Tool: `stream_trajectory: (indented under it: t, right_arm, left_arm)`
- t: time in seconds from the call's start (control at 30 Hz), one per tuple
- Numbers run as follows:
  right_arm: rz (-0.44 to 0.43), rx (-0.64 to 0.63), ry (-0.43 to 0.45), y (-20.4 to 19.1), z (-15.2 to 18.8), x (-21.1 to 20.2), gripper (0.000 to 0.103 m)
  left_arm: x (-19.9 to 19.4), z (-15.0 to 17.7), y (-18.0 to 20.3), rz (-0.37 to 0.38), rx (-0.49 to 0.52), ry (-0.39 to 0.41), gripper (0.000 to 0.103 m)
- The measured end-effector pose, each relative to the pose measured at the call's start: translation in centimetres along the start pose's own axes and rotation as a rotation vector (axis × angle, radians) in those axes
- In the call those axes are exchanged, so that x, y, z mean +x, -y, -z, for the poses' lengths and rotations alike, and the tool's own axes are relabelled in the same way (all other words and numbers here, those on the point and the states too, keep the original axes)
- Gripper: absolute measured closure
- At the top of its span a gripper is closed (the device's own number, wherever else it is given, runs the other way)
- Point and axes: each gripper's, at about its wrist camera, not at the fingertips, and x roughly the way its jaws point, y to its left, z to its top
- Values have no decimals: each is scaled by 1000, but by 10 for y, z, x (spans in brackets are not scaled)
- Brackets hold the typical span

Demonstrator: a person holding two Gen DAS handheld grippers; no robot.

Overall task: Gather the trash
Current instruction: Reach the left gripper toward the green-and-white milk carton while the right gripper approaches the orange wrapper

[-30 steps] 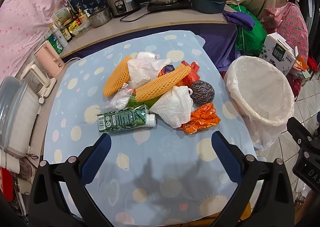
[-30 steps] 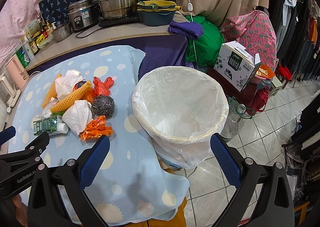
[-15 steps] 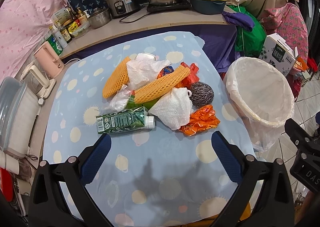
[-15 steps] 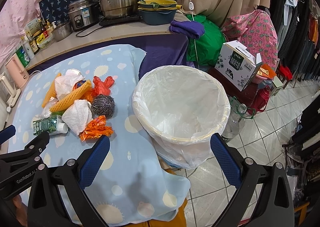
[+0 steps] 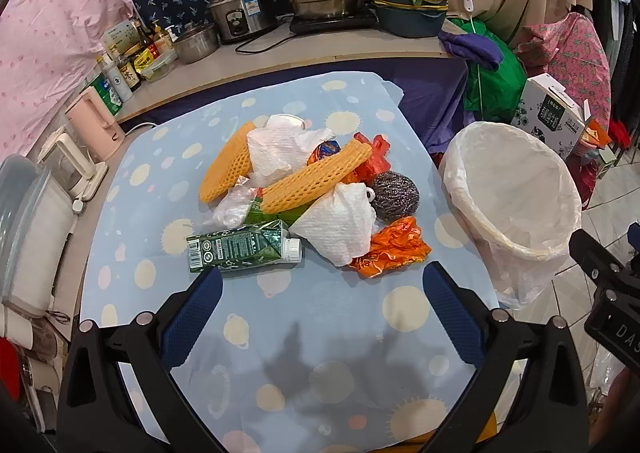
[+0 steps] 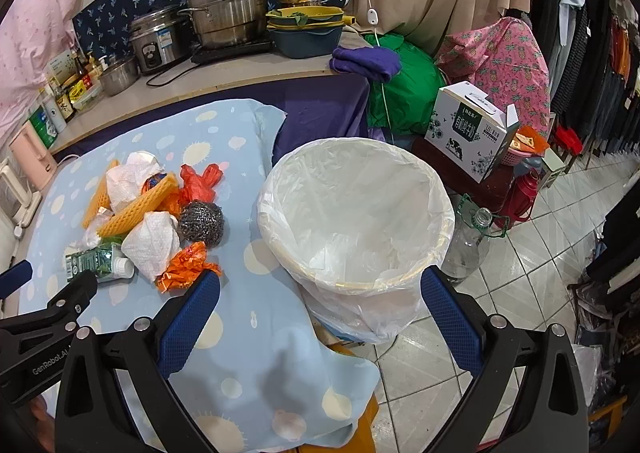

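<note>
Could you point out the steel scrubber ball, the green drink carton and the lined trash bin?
steel scrubber ball [image 5: 395, 191], left wrist view, middle of the ball.
green drink carton [image 5: 236, 247], left wrist view, printed side.
lined trash bin [image 6: 438, 189], right wrist view, far rim.

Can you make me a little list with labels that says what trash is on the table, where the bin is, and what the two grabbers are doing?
trash pile: green carton, paper towel, steel scrubber, orange wrapper, foam net sleeves
surface: blue spotted cloth
bin: white-lined bin, beside the table, looks empty
left gripper: open, holding nothing, facing the pile
right gripper: open, holding nothing, facing the bin
</note>
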Motion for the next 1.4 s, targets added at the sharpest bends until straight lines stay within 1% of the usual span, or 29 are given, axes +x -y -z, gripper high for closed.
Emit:
stream_trajectory:
  t: [0.17, 0.37, 0.53, 0.63, 0.83, 0.93, 1.1, 1.23, 1.33, 1.4]
  right_arm:
    - [-11, 2, -2, -3, 4, 2, 7]
    - [-27, -24, 8, -20, 6, 3, 7]
    - [-79, -13, 14, -34, 7, 7, 7]
    - [-98, -27, 9, -49, 12, 16, 7]
    - [-145, -65, -34, -81, 22, 46, 7]
    - [-172, -83, -40, -95, 24, 59, 9]
    - [-203, -97, -66, -116, 23, 86, 15]
    - [-190, -131, -73, -132, 23, 105, 20]
    - [-170, -156, -99, -142, 25, 122, 28]
    - [-165, -161, -126, -144, 29, 131, 39]
  left_arm:
    - [0, 4, -4, 17, -9, 10, 7]
    - [5, 13, -20, 31, -45, 8, 7]
    - [11, 19, -39, 28, -79, 8, 7]
    - [23, 23, -55, 21, -103, -6, 7]
    - [48, 34, -93, 14, -158, -37, 7]
    - [57, 40, -110, -11, -182, -42, 7]
    - [75, 46, -138, -21, -236, -65, 7]
    - [92, 48, -151, -3, -269, -94, 7]
    - [102, 48, -154, -5, -269, -102, 7]
    - [106, 45, -155, -1, -268, -102, 7]
